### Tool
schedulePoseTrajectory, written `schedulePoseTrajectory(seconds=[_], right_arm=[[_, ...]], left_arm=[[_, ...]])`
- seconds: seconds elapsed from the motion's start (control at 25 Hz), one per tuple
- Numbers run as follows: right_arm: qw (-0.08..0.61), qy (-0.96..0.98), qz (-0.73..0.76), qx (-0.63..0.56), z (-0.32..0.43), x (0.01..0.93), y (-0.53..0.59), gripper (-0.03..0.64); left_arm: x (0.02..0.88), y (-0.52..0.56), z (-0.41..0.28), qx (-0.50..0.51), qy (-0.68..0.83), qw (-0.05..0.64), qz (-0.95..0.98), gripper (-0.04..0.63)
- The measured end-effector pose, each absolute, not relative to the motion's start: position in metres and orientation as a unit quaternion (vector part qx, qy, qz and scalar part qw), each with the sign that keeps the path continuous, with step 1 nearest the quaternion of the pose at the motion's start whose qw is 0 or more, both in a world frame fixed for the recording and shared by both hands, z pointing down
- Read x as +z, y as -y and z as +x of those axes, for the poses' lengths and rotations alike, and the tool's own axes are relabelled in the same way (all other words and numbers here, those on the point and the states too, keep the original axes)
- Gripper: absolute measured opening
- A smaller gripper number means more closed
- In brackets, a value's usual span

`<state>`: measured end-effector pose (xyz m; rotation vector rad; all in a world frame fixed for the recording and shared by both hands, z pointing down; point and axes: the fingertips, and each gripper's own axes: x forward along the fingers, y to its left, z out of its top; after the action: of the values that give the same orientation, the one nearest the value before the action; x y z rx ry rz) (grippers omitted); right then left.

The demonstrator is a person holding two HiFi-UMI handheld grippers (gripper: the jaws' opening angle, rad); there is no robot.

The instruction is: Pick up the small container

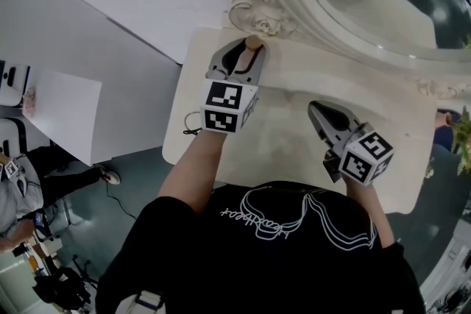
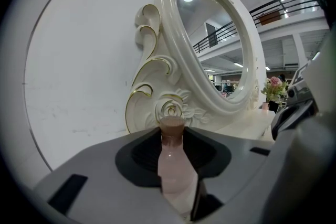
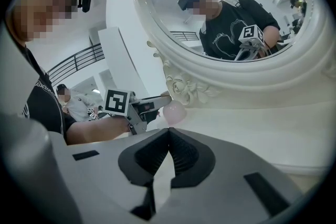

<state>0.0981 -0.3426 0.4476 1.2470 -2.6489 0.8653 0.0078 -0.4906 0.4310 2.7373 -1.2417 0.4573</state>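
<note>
A small container (image 2: 176,168), a pale pink bottle of glossy, glass-like material with a narrow neck and a brown cork-like stopper, stands upright between the fingers of the left gripper (image 1: 247,54). Its long axis runs vertically, stopper pointing up; from the head view only the round stopper top shows between the fingertips. The grey, smooth fingers are closed partway, with their dark ribbed pads against the bottle's sides. Whether its base rests on the surface cannot be told.

The right gripper (image 1: 316,109) is held low over the table, well apart from the left fingers. Its fingertips meet with nothing between them. Beyond them, in the right gripper view, the bottle's rounded pink body shows at the tips of the left fingers.

Under both grippers is a cream dressing table (image 1: 294,154) with a smooth, faintly mottled top and rounded corners. Just beyond the left fingertips rises an oval mirror frame (image 2: 170,108), ivory and glossy, carved with a rose and curling scrolls edged in thin gold lines. Farther off, to the right of the left fingers, pink flowers (image 2: 274,83) stand at the table's far end.

A plain white wall (image 2: 84,60) backs the frame. The mirror reflects the person in a black printed T-shirt, an upper-level railing and ceiling lights. The floor beside the table is dull teal.
</note>
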Motion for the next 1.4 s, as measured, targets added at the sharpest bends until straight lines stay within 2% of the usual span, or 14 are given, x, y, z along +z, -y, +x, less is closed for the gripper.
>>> schedulePoseTrajectory(seconds=[0.64, 1.4], right_arm=[[0.048, 0.871, 0.405, 0.275, 0.095, 0.443, 0.329, 0.003], [0.017, 0.893, 0.396, 0.215, 0.098, 0.383, 0.284, 0.003]], left_arm=[[0.416, 0.475, 0.006, 0.133, 0.409, 0.074, 0.9, 0.132], [0.356, 0.359, 0.01, 0.093, 0.373, 0.102, 0.917, 0.132]])
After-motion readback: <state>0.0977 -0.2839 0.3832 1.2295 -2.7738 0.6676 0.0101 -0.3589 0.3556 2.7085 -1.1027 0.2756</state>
